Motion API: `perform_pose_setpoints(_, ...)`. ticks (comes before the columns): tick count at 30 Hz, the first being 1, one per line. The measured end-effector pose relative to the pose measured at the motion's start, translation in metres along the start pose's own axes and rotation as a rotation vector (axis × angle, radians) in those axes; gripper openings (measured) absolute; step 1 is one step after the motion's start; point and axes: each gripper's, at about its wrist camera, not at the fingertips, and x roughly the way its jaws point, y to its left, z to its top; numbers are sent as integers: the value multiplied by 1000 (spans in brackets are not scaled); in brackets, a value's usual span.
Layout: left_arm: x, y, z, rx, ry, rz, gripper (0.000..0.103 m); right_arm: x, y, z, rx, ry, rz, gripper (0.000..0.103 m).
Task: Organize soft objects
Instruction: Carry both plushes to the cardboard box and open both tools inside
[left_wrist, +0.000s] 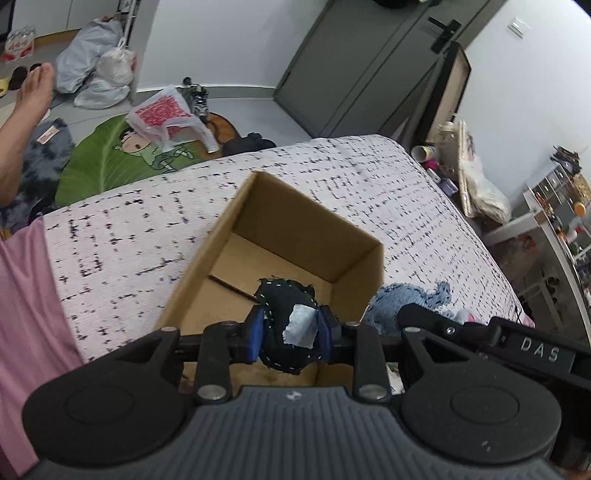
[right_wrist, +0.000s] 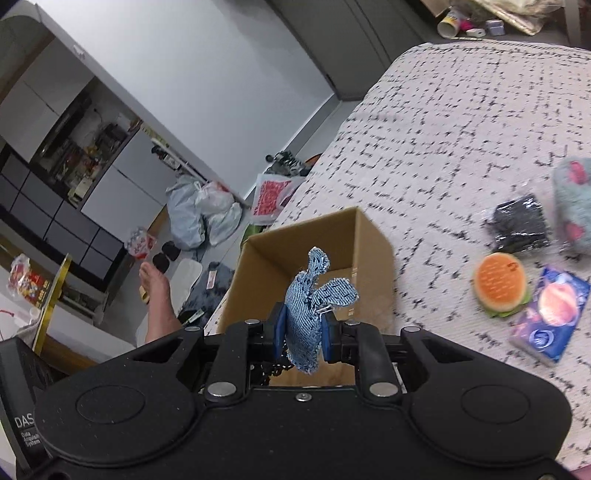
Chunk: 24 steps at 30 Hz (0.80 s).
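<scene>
An open cardboard box (left_wrist: 303, 218) stands on the bed's white, black-flecked cover (left_wrist: 129, 240). My left gripper (left_wrist: 290, 328) is shut on a black stitched soft toy (left_wrist: 277, 302) with a pale blue patch and holds it over the box's near end. My right gripper (right_wrist: 304, 332) is shut on a blue denim soft toy (right_wrist: 308, 310), just in front of the box (right_wrist: 273, 254). In the left wrist view that denim toy (left_wrist: 406, 299) shows beside the box's right wall, with the other gripper's black body behind it.
To the right on the bed lie a soft burger (right_wrist: 500, 282), a blue tissue pack (right_wrist: 550, 314), a black wrapped item (right_wrist: 521, 223) and a fluffy grey-blue toy (right_wrist: 574, 203). A person's bare foot (left_wrist: 35, 92) hangs off the bed's left edge. Bags clutter the floor (left_wrist: 96, 70).
</scene>
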Motion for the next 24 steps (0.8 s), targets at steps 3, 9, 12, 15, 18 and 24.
perform_pose_setpoints(3, -3, 6, 2, -6, 7, 20, 31, 5, 7, -4, 10, 11, 9, 24)
perform_pose_setpoints(9, -12, 11, 7, -31, 9, 64, 54, 2, 9, -8, 49, 15, -15, 53)
perform_pose_setpoints(12, -16, 7, 6, -21, 5, 55, 60, -11, 3, -8, 58, 0, -19, 55)
perform_pose_setpoints(15, -18, 0, 5, -10, -3, 64, 66, -27, -6, -9, 62, -19, -43, 57)
perform_pose_setpoints(18, -22, -11, 2, 15, -7, 64, 67, -43, -17, -9, 63, -38, -71, 63)
perform_pose_setpoints(24, -26, -37, -7, 81, 0, 68, 70, -74, -39, -11, 79, -69, -98, 64)
